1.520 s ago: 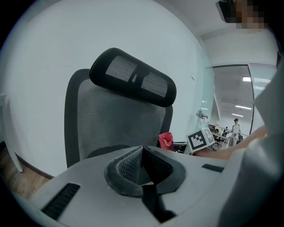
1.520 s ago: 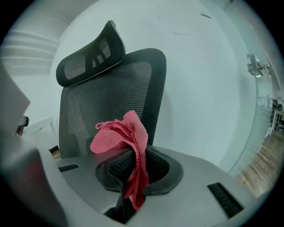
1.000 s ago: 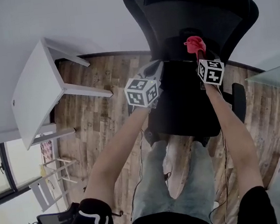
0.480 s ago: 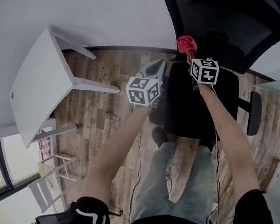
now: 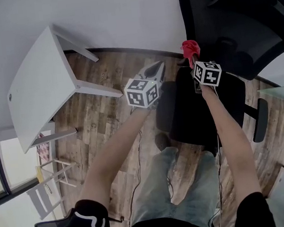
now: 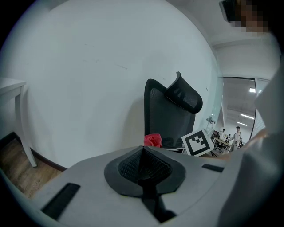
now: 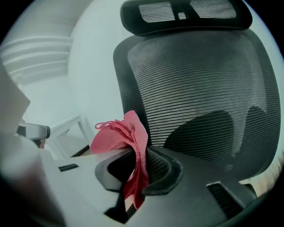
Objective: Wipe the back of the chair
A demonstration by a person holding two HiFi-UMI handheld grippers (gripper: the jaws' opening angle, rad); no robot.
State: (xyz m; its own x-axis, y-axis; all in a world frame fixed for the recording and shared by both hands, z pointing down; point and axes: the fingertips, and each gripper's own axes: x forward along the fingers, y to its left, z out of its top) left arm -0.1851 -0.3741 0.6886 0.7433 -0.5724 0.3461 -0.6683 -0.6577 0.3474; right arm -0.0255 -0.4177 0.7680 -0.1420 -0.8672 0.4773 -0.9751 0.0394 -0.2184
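Note:
A black mesh office chair (image 5: 224,31) stands against the white wall, its backrest (image 7: 199,88) and headrest (image 7: 186,15) filling the right gripper view. My right gripper (image 5: 193,60) is shut on a red cloth (image 7: 126,137), which sticks up just in front of the backrest's lower edge; the red cloth (image 5: 190,48) also shows in the head view. My left gripper (image 5: 156,71) is shut with nothing in it, held left of the chair (image 6: 171,115) over the wooden floor. From the left gripper view I see the red cloth (image 6: 153,140) and the right gripper's marker cube (image 6: 198,142).
A white table (image 5: 38,86) stands at the left against the wall. The chair's seat (image 5: 202,109) and an armrest (image 5: 258,118) lie below the right gripper. Small white stools (image 5: 53,180) sit at lower left. The person's legs stand on the wooden floor (image 5: 107,114).
The chair's backrest has shifted to the right and farther up in the head view. The right gripper with the red cloth stays by the backrest's lower edge; the left gripper has barely moved.

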